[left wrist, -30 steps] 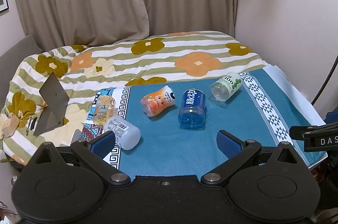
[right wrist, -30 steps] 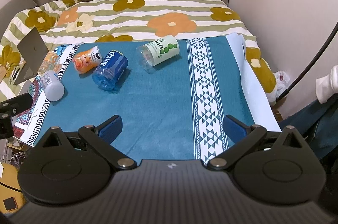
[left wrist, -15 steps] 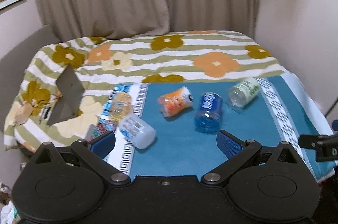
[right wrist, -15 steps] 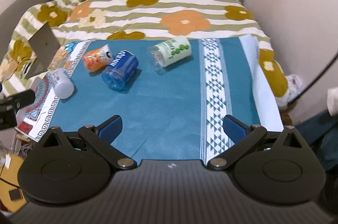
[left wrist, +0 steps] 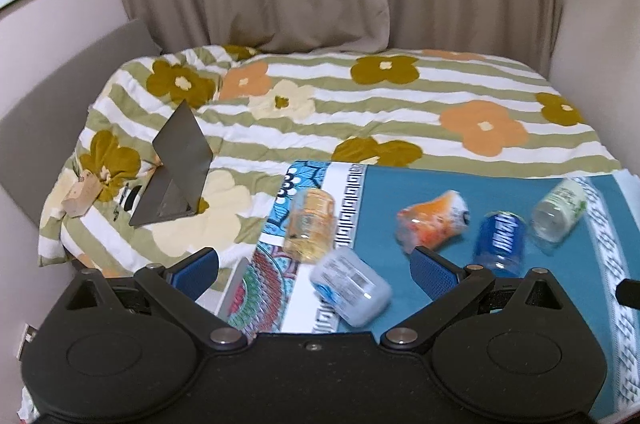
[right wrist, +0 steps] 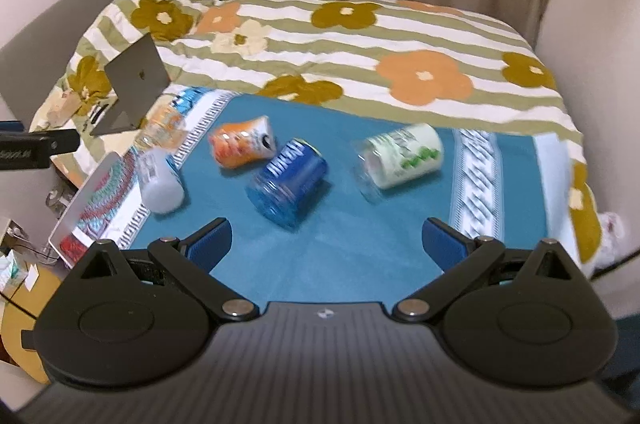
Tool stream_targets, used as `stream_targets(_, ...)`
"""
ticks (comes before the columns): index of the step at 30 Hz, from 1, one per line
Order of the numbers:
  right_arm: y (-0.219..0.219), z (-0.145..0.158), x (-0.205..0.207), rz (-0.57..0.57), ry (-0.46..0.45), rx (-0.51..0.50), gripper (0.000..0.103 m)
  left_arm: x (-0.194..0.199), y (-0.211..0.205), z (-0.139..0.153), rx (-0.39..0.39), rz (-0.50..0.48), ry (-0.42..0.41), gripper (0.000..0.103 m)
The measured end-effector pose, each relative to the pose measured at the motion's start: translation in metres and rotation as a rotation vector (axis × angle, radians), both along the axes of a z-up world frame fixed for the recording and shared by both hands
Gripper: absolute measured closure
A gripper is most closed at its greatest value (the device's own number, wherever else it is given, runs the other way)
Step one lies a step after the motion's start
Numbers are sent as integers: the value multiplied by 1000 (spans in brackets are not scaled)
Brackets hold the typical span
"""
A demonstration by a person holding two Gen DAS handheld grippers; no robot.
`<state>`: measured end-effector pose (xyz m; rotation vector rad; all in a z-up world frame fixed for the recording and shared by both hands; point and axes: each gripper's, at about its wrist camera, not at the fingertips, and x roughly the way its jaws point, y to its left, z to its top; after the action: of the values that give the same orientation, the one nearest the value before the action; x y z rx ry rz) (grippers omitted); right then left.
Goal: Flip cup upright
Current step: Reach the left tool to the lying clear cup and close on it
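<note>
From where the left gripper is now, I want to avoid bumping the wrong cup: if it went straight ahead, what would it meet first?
Most likely the pale blue cup, lying on its side between the open fingers of the left gripper. The amber cup lies just beyond it. Depth is hard to judge through the fisheye.

Both wrist views overlook the same bed (left wrist: 360, 112) from above.

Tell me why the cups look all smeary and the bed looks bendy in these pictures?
Left wrist view: the orange cup and blue cup are smeared by motion blur, and the fisheye lens bends the bed's edges. Right wrist view: the green-dotted cup is also smeared, while the right tool, close to the camera, looks sharp.
</note>
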<state>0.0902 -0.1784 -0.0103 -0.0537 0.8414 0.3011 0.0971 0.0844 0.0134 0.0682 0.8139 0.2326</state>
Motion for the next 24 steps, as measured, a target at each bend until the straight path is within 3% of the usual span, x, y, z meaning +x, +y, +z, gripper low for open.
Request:
stream_targets(13, 96, -33, 85, 24, 26, -17, 0, 116, 67, -65, -122, -59, 196, 3)
stream_targets(20, 131, -53, 113, 21, 50, -44, 0, 158, 81, -112, -170, -107, 329, 15)
stream_targets(24, 141, -63, 122, 7, 66, -57, 0, 173, 84, -129, -189, -121, 369, 17)
